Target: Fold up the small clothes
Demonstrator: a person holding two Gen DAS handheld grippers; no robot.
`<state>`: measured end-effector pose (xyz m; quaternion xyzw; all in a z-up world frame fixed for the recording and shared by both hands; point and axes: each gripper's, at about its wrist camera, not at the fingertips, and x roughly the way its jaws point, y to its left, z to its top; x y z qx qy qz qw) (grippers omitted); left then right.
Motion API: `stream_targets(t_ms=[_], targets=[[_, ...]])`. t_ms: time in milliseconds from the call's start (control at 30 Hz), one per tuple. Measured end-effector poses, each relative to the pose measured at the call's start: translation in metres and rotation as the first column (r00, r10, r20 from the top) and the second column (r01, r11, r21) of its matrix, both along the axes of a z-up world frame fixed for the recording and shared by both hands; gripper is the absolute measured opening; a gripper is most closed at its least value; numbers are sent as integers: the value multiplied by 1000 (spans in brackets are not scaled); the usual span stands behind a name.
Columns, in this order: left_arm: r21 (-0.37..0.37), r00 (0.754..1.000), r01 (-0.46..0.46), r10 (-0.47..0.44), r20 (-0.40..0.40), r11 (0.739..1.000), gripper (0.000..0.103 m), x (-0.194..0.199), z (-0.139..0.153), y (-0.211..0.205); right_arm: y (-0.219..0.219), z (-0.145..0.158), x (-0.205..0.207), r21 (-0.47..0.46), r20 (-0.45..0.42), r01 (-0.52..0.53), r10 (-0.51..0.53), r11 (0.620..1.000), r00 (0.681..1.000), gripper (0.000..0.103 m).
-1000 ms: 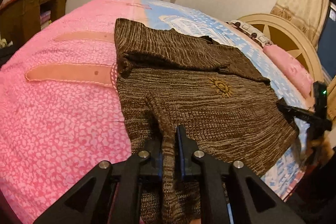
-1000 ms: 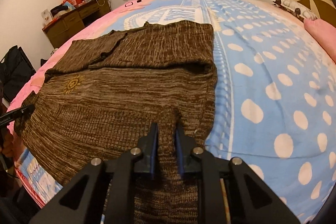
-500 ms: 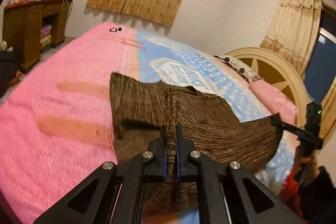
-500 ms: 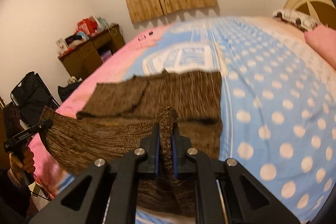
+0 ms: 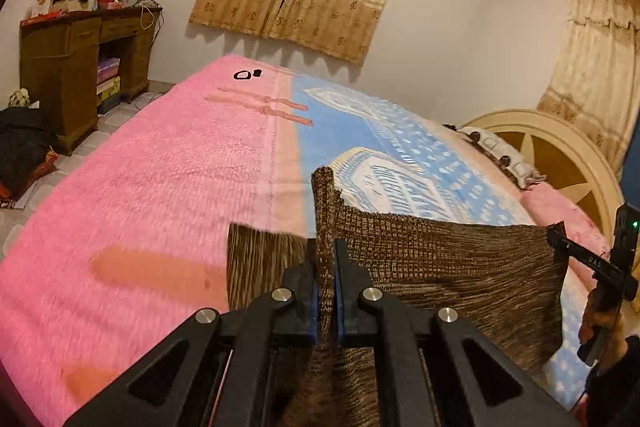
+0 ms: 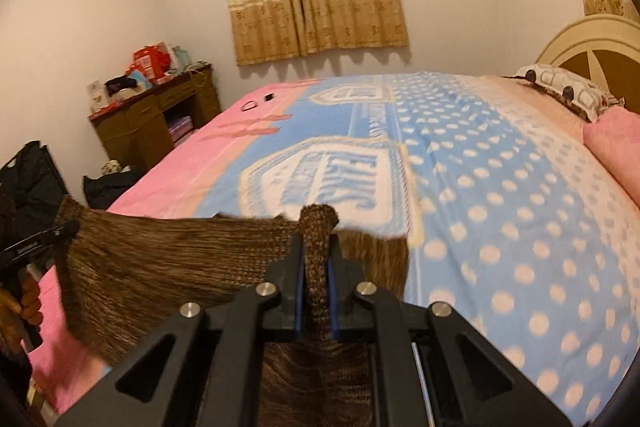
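Note:
A small brown knitted sweater (image 5: 448,267) hangs stretched between my two grippers above the bed. My left gripper (image 5: 326,267) is shut on one corner of its hem, a tuft of knit sticking up between the pads. My right gripper (image 6: 316,263) is shut on the other corner of the sweater (image 6: 160,259). Each wrist view shows the other gripper at the far end of the taut edge: the right one (image 5: 560,239), the left one (image 6: 68,229). The lower part of the garment droops out of sight below the fingers.
The bed has a pink and light-blue blanket (image 5: 160,187) with white dots (image 6: 520,207). Pillows (image 6: 572,91) and a round headboard (image 5: 560,155) lie at its head. A wooden desk (image 5: 68,67) with clutter stands by the wall, dark bags (image 6: 32,179) on the floor. Small dark items (image 5: 246,74) rest far across the blanket.
Both grippers have lifted the sweater's hem up off the bed and carried it forward. The garment, flat on the blanket a second ago, now hangs stretched between them.

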<state>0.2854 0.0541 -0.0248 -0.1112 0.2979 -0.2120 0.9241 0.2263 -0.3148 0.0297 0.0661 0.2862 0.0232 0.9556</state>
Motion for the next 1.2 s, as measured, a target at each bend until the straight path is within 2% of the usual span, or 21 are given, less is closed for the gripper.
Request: stream_targets(t_ms=[133, 233, 333, 367, 433, 600, 667, 700, 767, 800, 867, 933, 1000, 1100, 1200], targets=[[29, 999, -34, 35, -41, 999, 5, 41, -26, -11, -10, -26, 46, 1, -35, 38, -38, 999, 999, 12], [48, 992, -68, 73, -101, 997, 5, 68, -51, -13, -12, -53, 80, -13, -84, 65, -66, 998, 994, 12], [54, 971, -91, 100, -216, 994, 5, 81, -79, -11, -15, -80, 103, -27, -139, 82, -85, 996, 987, 12], [40, 965, -97, 104, -241, 994, 8, 82, -81, -8, -14, -94, 110, -61, -162, 83, -92, 995, 982, 12], [15, 961, -115, 115, -253, 993, 9, 83, -80, -2, -16, -108, 118, -50, -223, 74, -83, 996, 971, 13], [15, 953, -102, 102, -286, 995, 9, 83, -73, 0, -20, -106, 117, -36, -246, 83, -89, 996, 965, 26], [15, 948, -106, 105, -299, 994, 9, 82, -59, 8, -24, -102, 113, -23, -238, 97, -100, 995, 966, 37], [15, 951, -115, 114, -288, 993, 9, 78, -52, 14, -28, -96, 109, -16, -218, 107, -108, 994, 970, 37], [31, 959, -141, 144, -243, 989, 10, 66, -33, 31, -32, -76, 89, -5, -113, 155, -154, 988, 982, 39], [46, 959, -156, 162, -233, 987, 10, 60, -27, 37, -33, -65, 72, 2, -63, 171, -171, 985, 983, 46], [83, 955, -190, 204, -214, 978, 10, 40, -17, 47, -29, -48, 40, -10, -20, 184, -184, 983, 983, 52], [126, 963, -182, 203, -179, 975, 10, 11, -13, 45, -17, -46, 12, -42, -58, 142, -145, 989, 988, 47], [169, 973, -155, 180, -144, 973, 10, -23, -16, 32, -4, -54, -16, -49, -107, 98, -103, 994, 989, 15], [220, 979, -111, 145, -143, 969, 10, -62, -31, 10, 15, -72, -43, -71, -153, 63, -74, 995, 986, 14], [268, 971, -117, 166, -172, 956, 10, -76, -54, -1, 29, -90, -55, -110, -190, 53, -74, 993, 979, 14]])
